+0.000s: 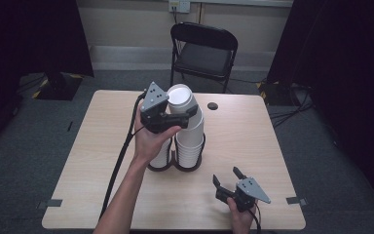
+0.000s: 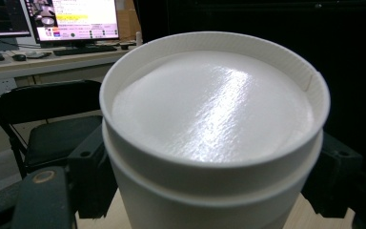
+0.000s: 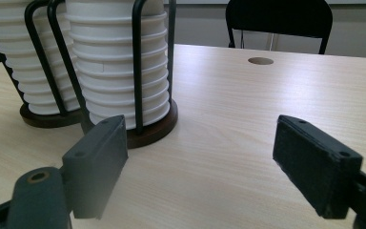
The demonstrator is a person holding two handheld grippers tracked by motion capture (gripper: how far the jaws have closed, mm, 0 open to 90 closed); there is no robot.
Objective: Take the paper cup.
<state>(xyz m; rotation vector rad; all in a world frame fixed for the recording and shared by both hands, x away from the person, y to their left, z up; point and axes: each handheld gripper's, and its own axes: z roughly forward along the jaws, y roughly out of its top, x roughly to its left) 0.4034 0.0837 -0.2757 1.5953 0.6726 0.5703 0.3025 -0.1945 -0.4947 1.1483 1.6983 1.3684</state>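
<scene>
Pale wooden table [image 1: 253, 146] on grey carpet, black folding chair [image 1: 203, 48] beyond. Left gripper [image 1: 187, 117] clamps the top white cup [image 1: 181, 97] of the stack in the black rack [image 1: 175, 163]; right gripper [image 1: 226, 178] rests wide open, empty.

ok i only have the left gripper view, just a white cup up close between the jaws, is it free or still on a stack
Observer: In the high view the top cup sits on a stack in a black rack, with the left gripper around it.
Operator: where's my other gripper
Observer: The right gripper is low at the table's near right, jaws open, holding nothing.
Operator: is there one stack
Observer: Two; the right gripper view shows a second stack beside it.
</scene>
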